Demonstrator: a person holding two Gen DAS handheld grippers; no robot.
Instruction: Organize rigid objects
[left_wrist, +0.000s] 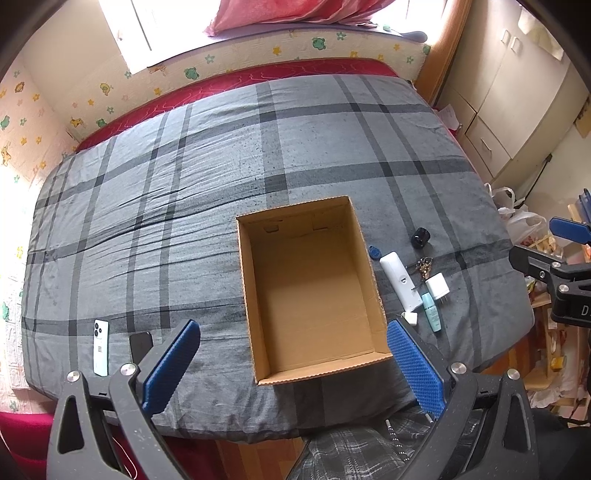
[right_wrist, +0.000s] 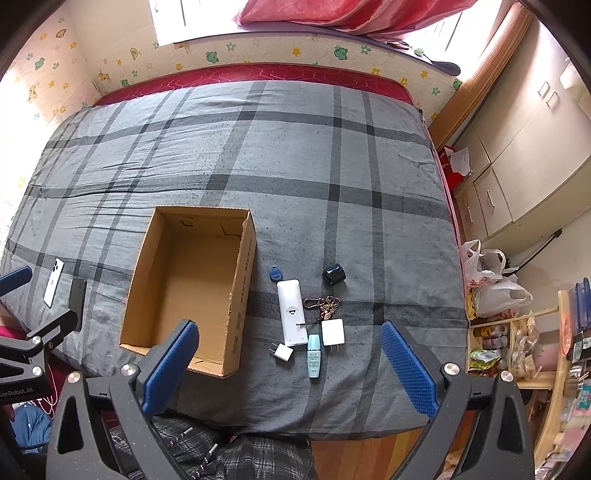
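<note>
Right wrist view: the right gripper hangs above the near edge of the bed, jaws spread wide and holding nothing. The left gripper hangs the same way, wide open and empty, over the near end of the box.

The box is the landmark: an open, empty cardboard carton lying flat on the grey plaid cover, its long side running away from the person. Everything to be sorted lies outside it. To its right is a tight cluster: a blue tag nearest the box, a white remote just beyond it, a black cap farther right, keys beside the remote, a large charger, a small charger and a tube at the near end. To the box's left lie a white phone and a black phone, side by side.

That split probably lets each hand serve its own side, with the box between as the common drop point.

Room looks generous: the cover beyond the box is bare, and the box mouth is wide. The pinch is within the cluster, where the tube, chargers and remote lie nearly touching, so wide jaws may nudge a neighbour. The soft cover may give under a press. The near items sit close to the bed's edge.
</note>
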